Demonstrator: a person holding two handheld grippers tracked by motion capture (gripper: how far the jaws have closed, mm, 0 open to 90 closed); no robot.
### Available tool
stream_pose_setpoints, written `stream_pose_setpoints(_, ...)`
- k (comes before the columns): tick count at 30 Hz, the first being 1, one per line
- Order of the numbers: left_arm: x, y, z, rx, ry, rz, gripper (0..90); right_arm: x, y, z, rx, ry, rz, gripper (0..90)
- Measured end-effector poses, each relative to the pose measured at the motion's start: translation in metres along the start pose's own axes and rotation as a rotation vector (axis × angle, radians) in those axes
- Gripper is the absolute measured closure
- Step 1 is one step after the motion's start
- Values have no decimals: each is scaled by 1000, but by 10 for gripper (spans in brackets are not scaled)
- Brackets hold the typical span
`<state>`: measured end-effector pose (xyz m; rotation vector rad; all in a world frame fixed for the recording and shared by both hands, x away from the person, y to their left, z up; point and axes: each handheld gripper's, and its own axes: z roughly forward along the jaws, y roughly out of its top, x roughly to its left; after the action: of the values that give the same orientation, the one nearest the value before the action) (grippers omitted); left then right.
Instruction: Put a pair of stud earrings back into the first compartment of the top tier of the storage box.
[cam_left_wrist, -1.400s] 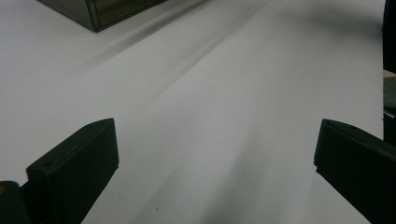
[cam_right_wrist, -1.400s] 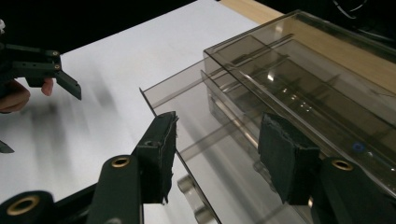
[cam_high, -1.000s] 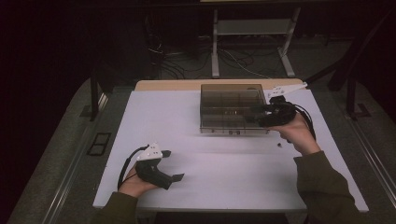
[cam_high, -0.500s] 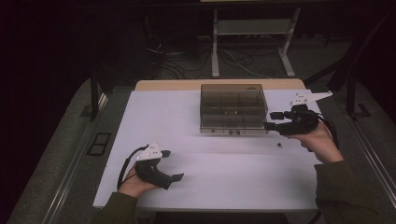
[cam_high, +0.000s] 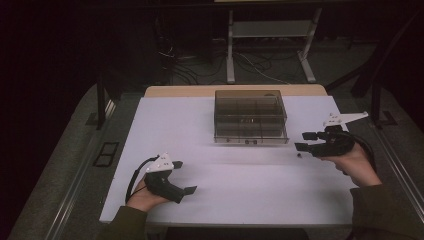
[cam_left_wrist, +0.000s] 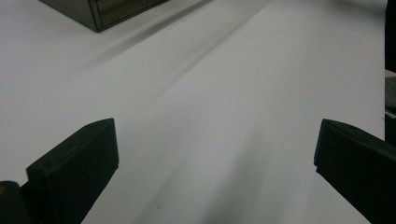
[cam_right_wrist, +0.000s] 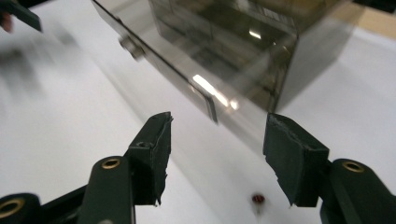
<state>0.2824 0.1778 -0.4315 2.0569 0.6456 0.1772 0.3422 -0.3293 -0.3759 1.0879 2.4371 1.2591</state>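
No readable text, labels, brands, numbers or signs anywhere. The smoky transparent box (cam_high: 251, 117) carries no legible marking in the high view or up close in the right gripper view. White surface (cam_high: 200, 130) is blank. Tongs bodies show no lettering.
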Motion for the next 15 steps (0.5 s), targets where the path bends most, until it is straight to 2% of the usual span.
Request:
stream_pose_setpoints(8, -1, 0, 0, 4, -1, 3, 0, -14, -25, 16, 71, -31, 26, 494)
stream_pose_setpoints(11, -1, 0, 1, 4, -1, 4, 0, -15, -28, 23, 112, -49, 13, 527)
stream_pose_setpoints(15, -1, 0, 1, 6, -1, 5, 0, -17, -32, 30, 138, -68, 0, 584)
